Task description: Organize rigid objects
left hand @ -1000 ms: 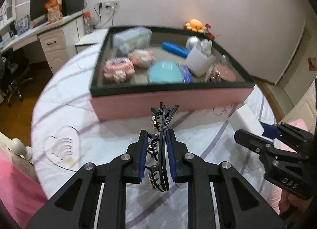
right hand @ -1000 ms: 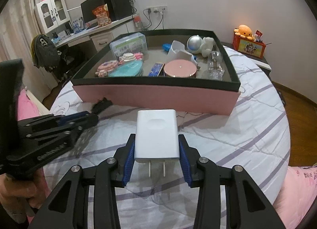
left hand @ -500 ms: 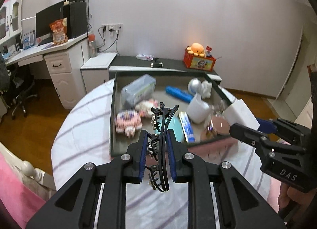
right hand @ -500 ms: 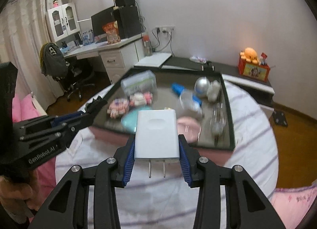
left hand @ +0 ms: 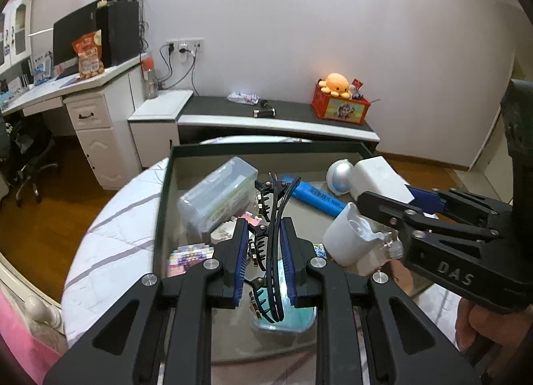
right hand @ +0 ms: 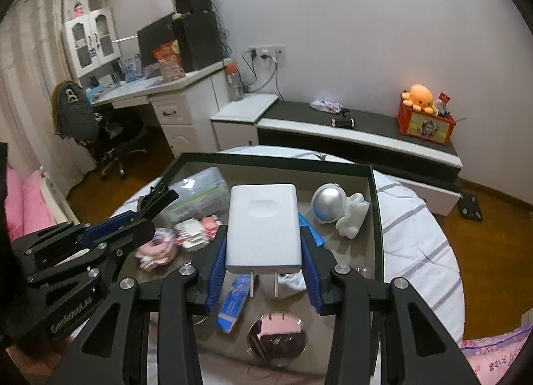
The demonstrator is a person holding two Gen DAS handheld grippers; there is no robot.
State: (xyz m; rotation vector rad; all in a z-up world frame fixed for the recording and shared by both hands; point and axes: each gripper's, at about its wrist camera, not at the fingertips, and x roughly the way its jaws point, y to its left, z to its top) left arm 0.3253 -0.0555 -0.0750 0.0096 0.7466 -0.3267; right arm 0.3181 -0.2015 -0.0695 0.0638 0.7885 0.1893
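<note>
**Two items held above the tray, release still pending**

A black toothed plastic hair clip point(left hand: 271, 245) is gripped between the blue-padded fingers of the left gripper point(left hand: 265, 265), which are closed on it. A white rectangular plastic charger plug point(right hand: 261, 228), its two metal prongs pointing back toward the camera, is clamped between the fingers of the right gripper point(right hand: 263, 268). Both items are held in the air over the dark-rimmed, pink-sided shallow tray point(right hand: 276, 162), which rests on a round surface covered in a white, purple-striped cloth point(right hand: 416, 238); whether that surface is a bed or a desk cannot be told.

Much of the sorting appears to be done. Already lying inside the tray are a clear lidded plastic box point(left hand: 218, 196), a blue cylindrical tube point(left hand: 314, 196), a silver-domed white astronaut figure point(right hand: 336, 210), a white plastic cup point(left hand: 348, 240), a round pink mirrored compact point(right hand: 276, 338), a flat teal lidded container point(left hand: 288, 318) beneath the clip, and some pink patterned packets point(right hand: 155, 250).

What remains, judging from these views, is the lowering and release of the clip and the plug onto free patches of the tray floor. No other loose items are seen on the striped cloth around the tray, so these two may be the last.
</note>
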